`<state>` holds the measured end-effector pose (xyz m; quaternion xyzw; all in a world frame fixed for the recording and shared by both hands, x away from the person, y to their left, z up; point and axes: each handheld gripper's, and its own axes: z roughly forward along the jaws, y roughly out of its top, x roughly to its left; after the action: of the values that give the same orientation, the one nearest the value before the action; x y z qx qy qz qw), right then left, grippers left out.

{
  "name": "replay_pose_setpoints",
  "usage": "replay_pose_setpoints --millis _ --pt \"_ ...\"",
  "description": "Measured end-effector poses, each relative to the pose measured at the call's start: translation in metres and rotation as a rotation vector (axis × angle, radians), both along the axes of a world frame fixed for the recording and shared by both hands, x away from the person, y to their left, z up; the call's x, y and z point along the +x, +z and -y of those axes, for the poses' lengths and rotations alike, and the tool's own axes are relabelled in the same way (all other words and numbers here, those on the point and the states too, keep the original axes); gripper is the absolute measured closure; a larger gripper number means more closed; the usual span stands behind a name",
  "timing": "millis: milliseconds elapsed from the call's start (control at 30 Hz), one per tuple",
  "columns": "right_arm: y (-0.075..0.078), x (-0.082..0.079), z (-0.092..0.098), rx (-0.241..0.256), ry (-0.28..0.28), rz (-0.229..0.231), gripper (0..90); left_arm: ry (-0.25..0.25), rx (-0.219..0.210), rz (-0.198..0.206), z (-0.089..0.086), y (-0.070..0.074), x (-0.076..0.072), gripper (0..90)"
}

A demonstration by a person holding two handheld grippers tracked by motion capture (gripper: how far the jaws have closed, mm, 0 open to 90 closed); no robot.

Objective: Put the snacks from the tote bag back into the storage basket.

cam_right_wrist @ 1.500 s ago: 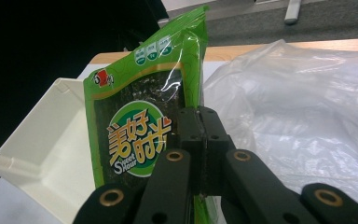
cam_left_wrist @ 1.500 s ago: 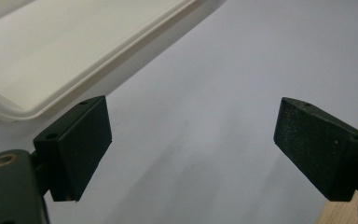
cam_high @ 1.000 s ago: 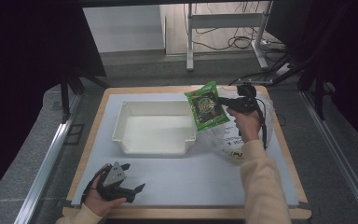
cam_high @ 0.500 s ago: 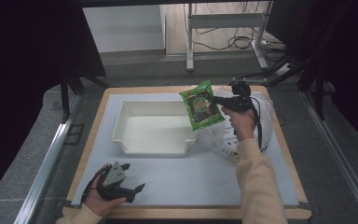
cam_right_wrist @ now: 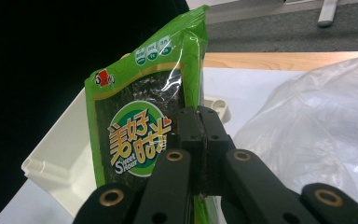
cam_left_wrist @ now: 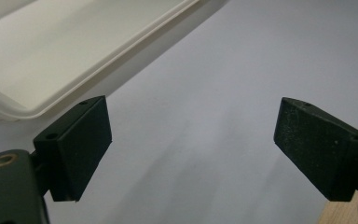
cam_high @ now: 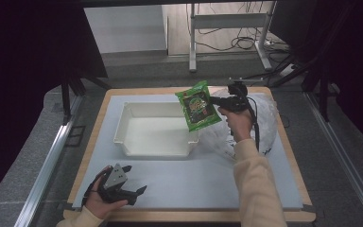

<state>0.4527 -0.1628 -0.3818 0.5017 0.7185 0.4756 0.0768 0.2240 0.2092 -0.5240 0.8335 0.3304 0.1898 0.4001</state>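
Right gripper (cam_high: 216, 101) holds green packet (cam_high: 198, 106) over white tray (cam_high: 123, 126) corner, seemingly clamped.

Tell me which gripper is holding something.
The right gripper, raised beside the white bin, is clamped on the green snack packet. The left gripper rests low on the table, jaws open and empty.

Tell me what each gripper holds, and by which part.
Right gripper pinches the green snack packet by its side edge. Left gripper is open, holding nothing.

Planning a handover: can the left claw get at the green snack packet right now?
Probably not: the left claw rests open near the table's front edge, while the green snack packet hangs across the white bin.
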Motion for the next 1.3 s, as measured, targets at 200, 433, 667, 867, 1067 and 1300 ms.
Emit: replay_pose_setpoints --millis 200,433,667,867,1067,1300 --pt "0.001 -0.001 -0.010 0.000 0.014 0.001 90.0 -0.002 0.003 -0.001 0.000 0.000 0.000 11.0" --pt "-0.001 0.001 -0.024 -0.006 0.028 -0.003 90.0 -0.002 0.001 0.001 -0.001 0.001 0.000 11.0" --pt "-0.005 0.002 -0.033 -0.004 0.037 -0.009 90.0 -0.003 0.000 0.000 -0.001 0.001 0.000 11.0" --pt "-0.007 0.003 -0.042 0.000 0.048 -0.017 90.0 -0.004 0.000 0.000 -0.001 0.001 0.000 11.0" --pt "-0.008 0.004 -0.050 -0.007 0.058 -0.017 90.0 0.000 -0.006 0.004 -0.001 0.001 0.000 11.0" --pt "-0.010 0.004 -0.056 -0.006 0.065 -0.019 90.0 -0.001 -0.005 0.004 -0.001 0.001 0.000 11.0"
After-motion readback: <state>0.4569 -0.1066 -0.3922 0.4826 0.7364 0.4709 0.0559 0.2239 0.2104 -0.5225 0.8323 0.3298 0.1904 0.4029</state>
